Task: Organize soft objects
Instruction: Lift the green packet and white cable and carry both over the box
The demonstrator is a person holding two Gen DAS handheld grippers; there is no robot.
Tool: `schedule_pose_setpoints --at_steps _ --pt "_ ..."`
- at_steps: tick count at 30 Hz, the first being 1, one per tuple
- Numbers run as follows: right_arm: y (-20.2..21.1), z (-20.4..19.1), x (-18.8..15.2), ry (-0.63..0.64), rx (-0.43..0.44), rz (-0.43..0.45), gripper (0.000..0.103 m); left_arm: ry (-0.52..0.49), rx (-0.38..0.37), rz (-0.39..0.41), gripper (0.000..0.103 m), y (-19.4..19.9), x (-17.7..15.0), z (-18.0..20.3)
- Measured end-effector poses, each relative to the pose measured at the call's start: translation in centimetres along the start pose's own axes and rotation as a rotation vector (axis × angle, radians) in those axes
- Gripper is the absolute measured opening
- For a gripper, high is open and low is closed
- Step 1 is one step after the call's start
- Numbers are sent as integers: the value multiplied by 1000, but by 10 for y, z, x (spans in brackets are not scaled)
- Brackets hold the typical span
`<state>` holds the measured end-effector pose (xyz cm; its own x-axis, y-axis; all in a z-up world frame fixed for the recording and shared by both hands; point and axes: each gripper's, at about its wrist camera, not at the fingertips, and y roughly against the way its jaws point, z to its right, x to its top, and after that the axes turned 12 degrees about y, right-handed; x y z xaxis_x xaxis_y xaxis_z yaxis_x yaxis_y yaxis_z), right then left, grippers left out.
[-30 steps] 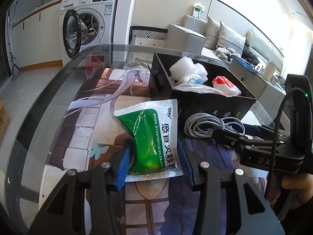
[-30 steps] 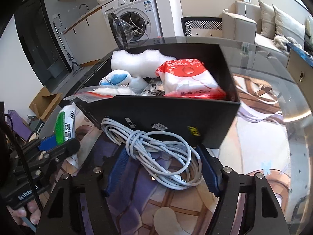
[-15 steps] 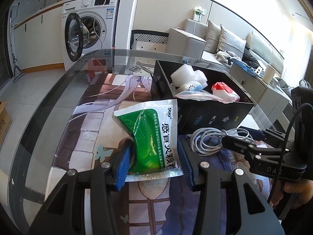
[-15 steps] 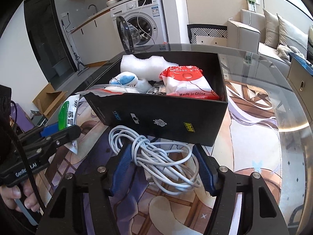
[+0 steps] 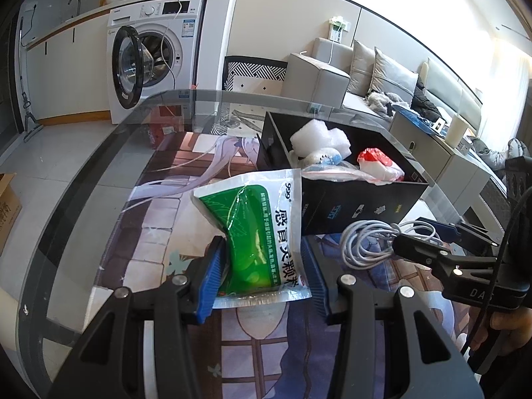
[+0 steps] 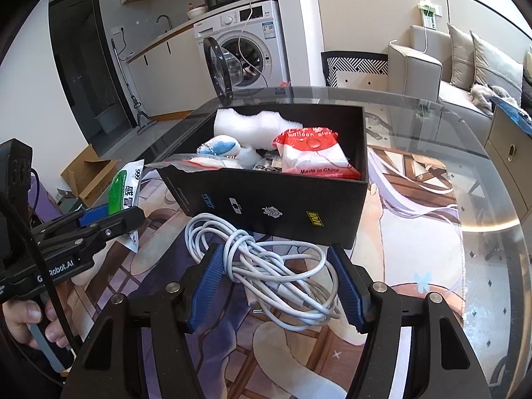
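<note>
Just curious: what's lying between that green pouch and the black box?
Nothing; the right wrist view shows only bare printed mat between green pouch and black box.

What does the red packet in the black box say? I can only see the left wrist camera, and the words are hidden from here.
Observer: On the right wrist camera, the red packet reads "Made in China" along its bottom edge.
Operator: Cool! Is the other gripper squeezing the white cable?
Observer: Not that I can see. The right gripper has its jaws spread wide, one blue pad on each side of the white cable, and the cable lies loose on the picture mat.
</note>
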<state>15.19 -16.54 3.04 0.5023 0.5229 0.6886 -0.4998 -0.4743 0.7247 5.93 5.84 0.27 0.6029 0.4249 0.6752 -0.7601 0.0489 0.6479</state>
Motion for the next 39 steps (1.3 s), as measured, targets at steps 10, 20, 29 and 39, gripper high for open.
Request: schedule_pose_setpoints --at_steps 10,20,29,39 --pt "37 1 1 24 -33 71 65 0 -16 52 46 15 7 -1" --pt "65 8 6 11 -70 146 43 -39 -47 85 46 21 20 15" --pt "36 8 -23 31 -79 15 43 -64 -64 72 46 18 21 24" --pt "24 17 -25 25 -90 -32 81 -62 -60 62 46 16 19 23"
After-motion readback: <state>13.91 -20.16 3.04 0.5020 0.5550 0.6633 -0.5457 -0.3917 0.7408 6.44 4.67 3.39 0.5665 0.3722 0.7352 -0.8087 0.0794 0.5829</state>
